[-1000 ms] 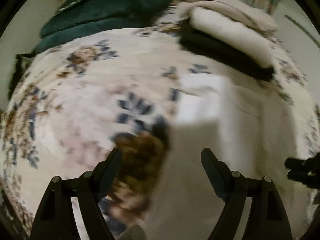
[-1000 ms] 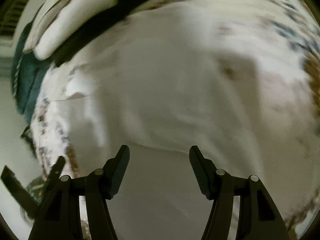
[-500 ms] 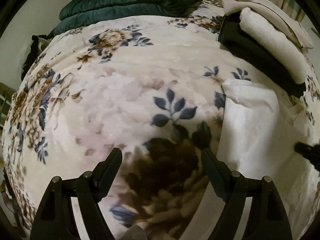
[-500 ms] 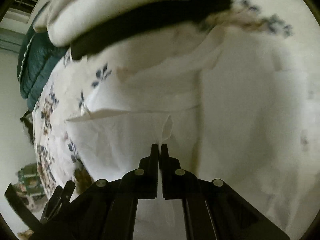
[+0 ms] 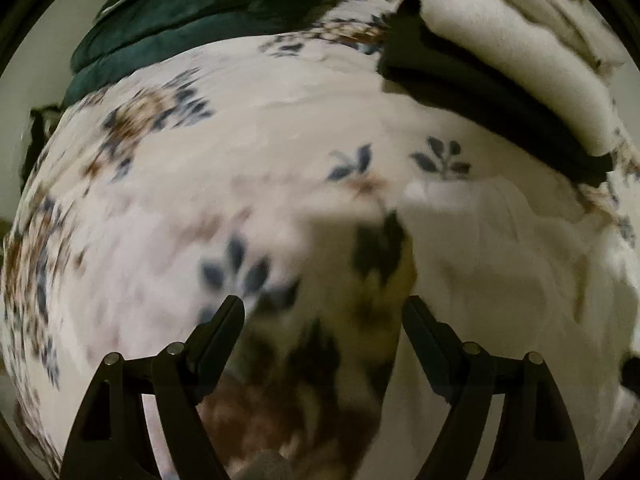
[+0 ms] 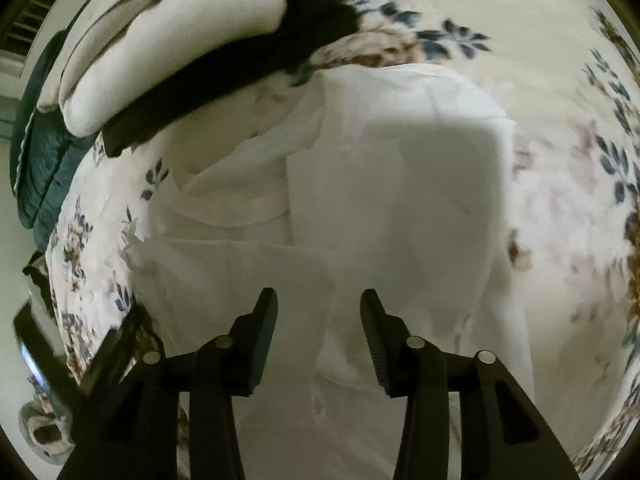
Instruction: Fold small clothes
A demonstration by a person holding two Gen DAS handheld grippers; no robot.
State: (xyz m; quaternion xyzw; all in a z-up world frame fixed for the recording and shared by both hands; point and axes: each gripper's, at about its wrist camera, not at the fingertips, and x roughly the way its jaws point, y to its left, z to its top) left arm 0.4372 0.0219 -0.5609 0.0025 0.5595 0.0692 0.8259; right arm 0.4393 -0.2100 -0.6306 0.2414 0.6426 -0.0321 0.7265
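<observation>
A white garment (image 6: 392, 208) lies spread on the floral blanket (image 6: 560, 184), partly folded over itself. In the left wrist view it (image 5: 500, 264) fills the right side. My right gripper (image 6: 318, 312) is open and empty, just above the garment's near part. My left gripper (image 5: 324, 320) is open and empty over the floral blanket (image 5: 200, 200), just left of the garment's edge. The left gripper also shows at the lower left of the right wrist view (image 6: 112, 356).
A stack of folded clothes, cream on top (image 6: 168, 44) and black beneath (image 6: 208, 92), lies at the far side, also in the left wrist view (image 5: 500, 64). A dark green quilt (image 5: 208, 12) lies at the back left.
My right gripper was shut on a fold of the white garment half a second ago; it has let go and opened. My left gripper has stayed open and shifted slightly over the blanket.
</observation>
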